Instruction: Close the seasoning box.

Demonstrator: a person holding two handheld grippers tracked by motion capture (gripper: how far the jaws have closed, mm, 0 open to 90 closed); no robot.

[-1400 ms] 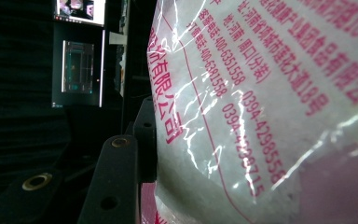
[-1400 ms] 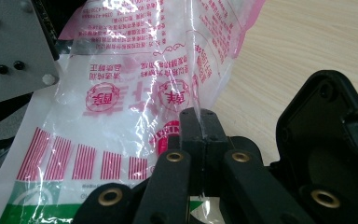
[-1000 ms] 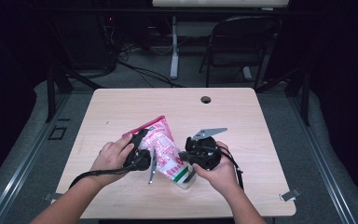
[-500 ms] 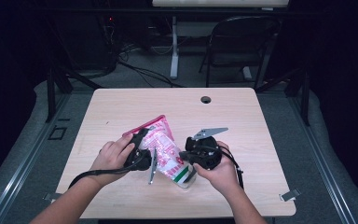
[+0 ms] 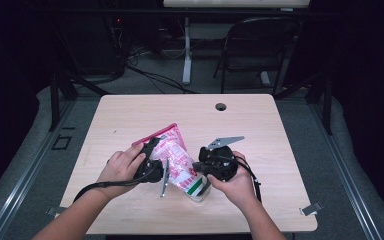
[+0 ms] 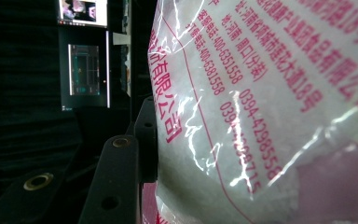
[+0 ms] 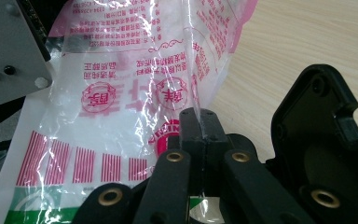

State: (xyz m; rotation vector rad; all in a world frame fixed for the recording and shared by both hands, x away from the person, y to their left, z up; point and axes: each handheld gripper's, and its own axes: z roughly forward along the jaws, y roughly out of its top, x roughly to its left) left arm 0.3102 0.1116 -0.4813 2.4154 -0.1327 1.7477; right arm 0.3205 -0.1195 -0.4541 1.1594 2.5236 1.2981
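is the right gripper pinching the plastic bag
Yes, in the right gripper view the right gripper has its jaws pressed together on a fold of the clear plastic bag.

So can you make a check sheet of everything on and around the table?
Surface: light wooden table with a round cable hole near the far edge.
Job's things: clear plastic bag with pink and red print, a green band at one end and white contents, held between the grippers.
Clutter: nothing seen.
Grippers: left gripper grips the bag's side, jaws partly open around it; right gripper is pinched shut on a fold of the bag's film.
Cables: a black cable trails from the left gripper.
Surroundings: dark room, folding chair behind the table, lit screens in the left gripper view.
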